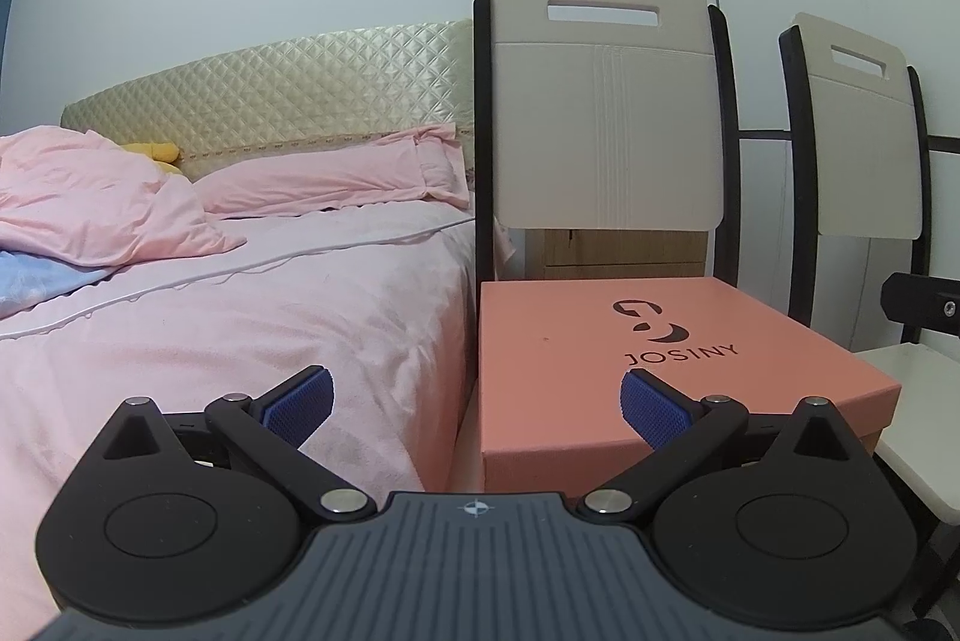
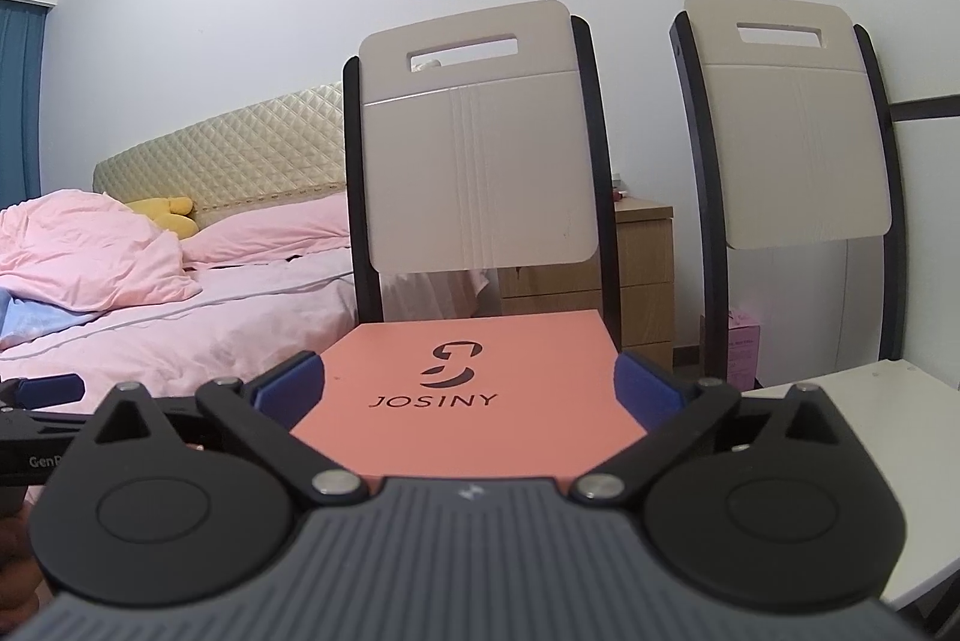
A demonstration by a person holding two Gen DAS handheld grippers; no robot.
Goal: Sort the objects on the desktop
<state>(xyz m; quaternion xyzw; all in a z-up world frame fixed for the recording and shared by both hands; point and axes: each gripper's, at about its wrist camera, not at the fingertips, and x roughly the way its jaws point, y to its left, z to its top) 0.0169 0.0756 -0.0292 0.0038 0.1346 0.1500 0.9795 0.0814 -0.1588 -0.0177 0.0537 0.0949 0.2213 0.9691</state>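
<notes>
A salmon-pink shoe box (image 1: 570, 341) printed JOSINY lies flat on the seat of a cream chair (image 1: 606, 101). My left gripper (image 1: 474, 383) is open at the box's near left corner, its right pad over the lid and its left pad over the bed. Nothing is between its pads. In the right wrist view the same box (image 2: 528, 359) fills the gap between the blue pads of my right gripper (image 2: 468, 362). That gripper stands wide open just over the lid's near end and grips nothing. One of the left gripper's fingers (image 2: 51, 388) shows at the left edge.
A bed (image 1: 240, 311) with pink sheets and pillows runs along the left, close to the chair. A second cream chair (image 2: 798, 125) with a white seat (image 2: 840, 431) stands to the right. Behind are a wooden nightstand (image 2: 642, 269) and a small pink carton (image 2: 744, 347) on the floor.
</notes>
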